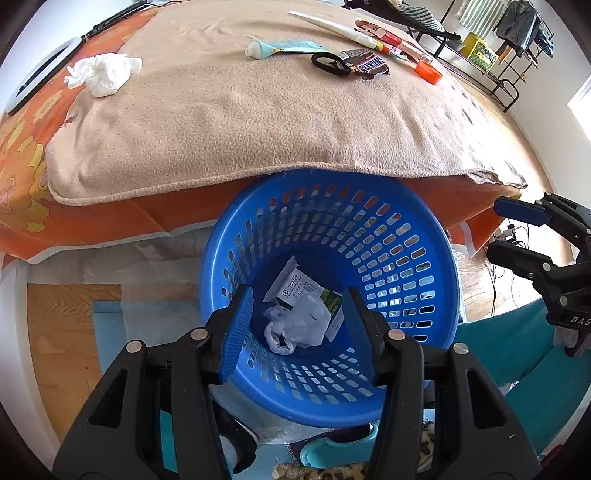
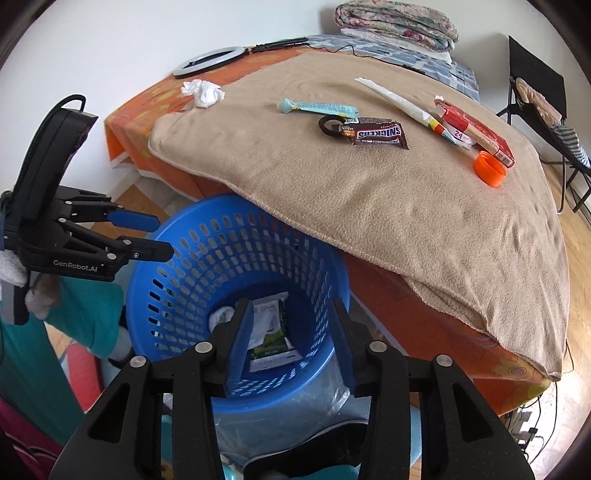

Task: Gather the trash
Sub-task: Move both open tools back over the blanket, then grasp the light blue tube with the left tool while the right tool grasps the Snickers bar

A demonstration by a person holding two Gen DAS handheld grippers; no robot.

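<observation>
**Collected, in the blue basket [image 1: 328,206]:** a white-and-green printed packet [image 1: 299,291] and a crumpled pale plastic wrapper [image 1: 295,328], both lying on the basket floor. The basket stands on the floor, tucked against the near edge of the bed, partly under the overhang of the tan blanket [image 1: 258,122].

**Left on the bed, on the blanket:**
- crumpled white tissue [image 1: 101,74], far left, at the blanket's edge
- light blue tube [image 1: 284,48], centre far
- black ring-shaped item [image 1: 330,63], touching the chocolate bar wrapper
- Snickers wrapper [image 1: 369,66], just right of the ring
- long white tube [image 1: 340,27], far right
- red carton [image 2: 476,133], beside the white tube
- orange cap [image 2: 489,168], nearest of the right-hand group

**Not counted as trash (judgement):** white ring light [image 2: 207,61] at the far left of the bed, folded quilt [image 2: 395,22] far off.

**Claws:** left claw [image 1: 299,325] hangs over the basket mouth, pointing down into it, fingers apart and nothing between them. Right claw [image 2: 291,343] likewise over the basket, fingers apart, empty. Each shows in the other's view beside the basket rim.

**Progress (judgement):** early; two pieces in, about seven out. Both claws are free for the next pick-up, and every remaining item lies well apart from the basket, up on the blanket.
</observation>
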